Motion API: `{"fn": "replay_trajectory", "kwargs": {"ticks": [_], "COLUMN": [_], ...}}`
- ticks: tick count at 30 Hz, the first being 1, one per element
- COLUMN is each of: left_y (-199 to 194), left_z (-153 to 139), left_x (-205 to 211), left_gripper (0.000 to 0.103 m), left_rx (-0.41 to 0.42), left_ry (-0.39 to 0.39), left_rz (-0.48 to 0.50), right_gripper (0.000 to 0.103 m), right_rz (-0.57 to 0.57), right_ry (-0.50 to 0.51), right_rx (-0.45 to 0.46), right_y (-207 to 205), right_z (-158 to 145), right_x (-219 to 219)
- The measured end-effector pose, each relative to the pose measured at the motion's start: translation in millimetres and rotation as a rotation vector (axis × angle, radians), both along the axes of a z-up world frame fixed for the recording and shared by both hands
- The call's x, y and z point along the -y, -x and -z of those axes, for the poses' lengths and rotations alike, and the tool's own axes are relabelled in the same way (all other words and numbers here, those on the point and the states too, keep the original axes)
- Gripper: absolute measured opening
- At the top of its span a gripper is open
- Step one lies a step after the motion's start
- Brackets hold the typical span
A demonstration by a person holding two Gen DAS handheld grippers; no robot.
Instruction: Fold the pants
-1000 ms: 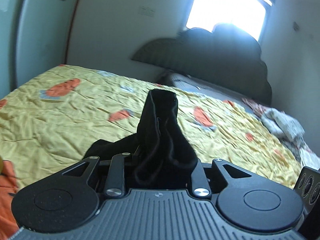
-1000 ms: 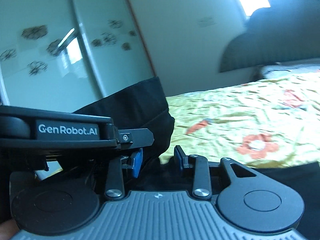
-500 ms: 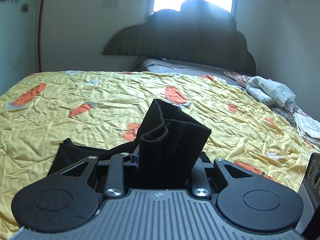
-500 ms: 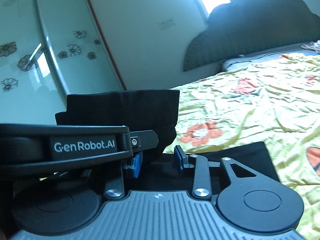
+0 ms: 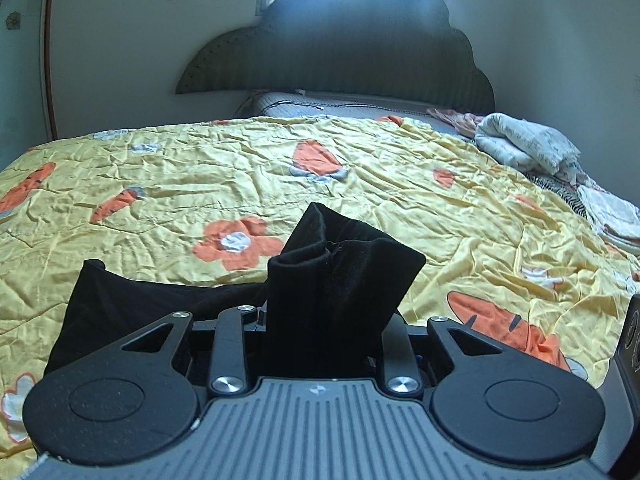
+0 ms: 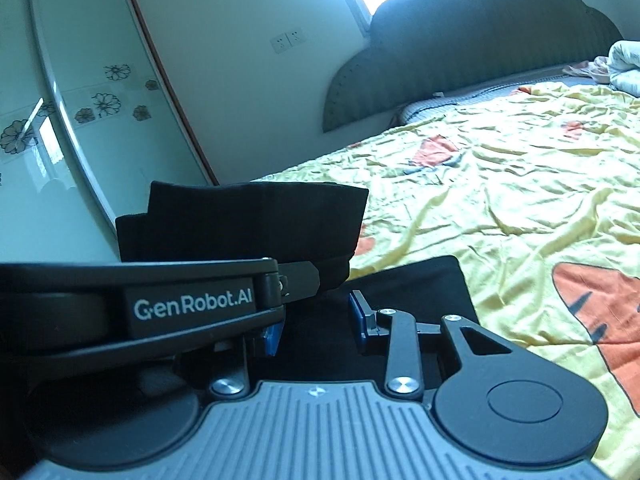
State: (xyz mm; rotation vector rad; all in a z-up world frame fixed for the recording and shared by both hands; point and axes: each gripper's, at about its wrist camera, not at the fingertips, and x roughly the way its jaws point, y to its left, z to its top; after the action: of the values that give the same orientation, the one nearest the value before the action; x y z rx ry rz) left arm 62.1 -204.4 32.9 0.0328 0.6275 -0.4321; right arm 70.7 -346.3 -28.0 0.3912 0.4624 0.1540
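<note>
The black pants (image 5: 336, 292) lie on a yellow bedspread (image 5: 400, 184) with orange carrots and flowers. My left gripper (image 5: 320, 332) is shut on a bunched fold of the pants that sticks up between its fingers; the rest trails left on the bed (image 5: 120, 304). In the right wrist view the left gripper body (image 6: 192, 304) crosses the left side, holding the fold (image 6: 248, 224). My right gripper (image 6: 316, 320) is open, blue pads apart, just above a flat part of the pants (image 6: 420, 292).
A dark headboard (image 5: 340, 52) stands at the far end with a grey pillow (image 5: 340, 106) below it. Folded white laundry (image 5: 524, 144) lies at the back right of the bed. A glass wardrobe door (image 6: 80, 120) stands to the left.
Both grippers have come down and turned toward the headboard with the pants. The right gripper's jaws have opened wider. The left still holds the fold.
</note>
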Motion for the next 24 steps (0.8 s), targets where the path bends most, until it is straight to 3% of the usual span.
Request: {"fn": "replay_trajectory", "kwargs": {"ticks": [24], "left_y": [1.0], "left_z": [13.1], "left_x": [36.7], "left_gripper": [0.034], "left_rx": [0.011], "left_ry": [-0.052], "left_rz": [0.055], "right_gripper": [0.034], "right_rz": [0.059], "right_ry": [-0.001], "right_rx": [-0.035], "right_y": [3.7], "right_z": [8.8], "right_x": [12.7]}}
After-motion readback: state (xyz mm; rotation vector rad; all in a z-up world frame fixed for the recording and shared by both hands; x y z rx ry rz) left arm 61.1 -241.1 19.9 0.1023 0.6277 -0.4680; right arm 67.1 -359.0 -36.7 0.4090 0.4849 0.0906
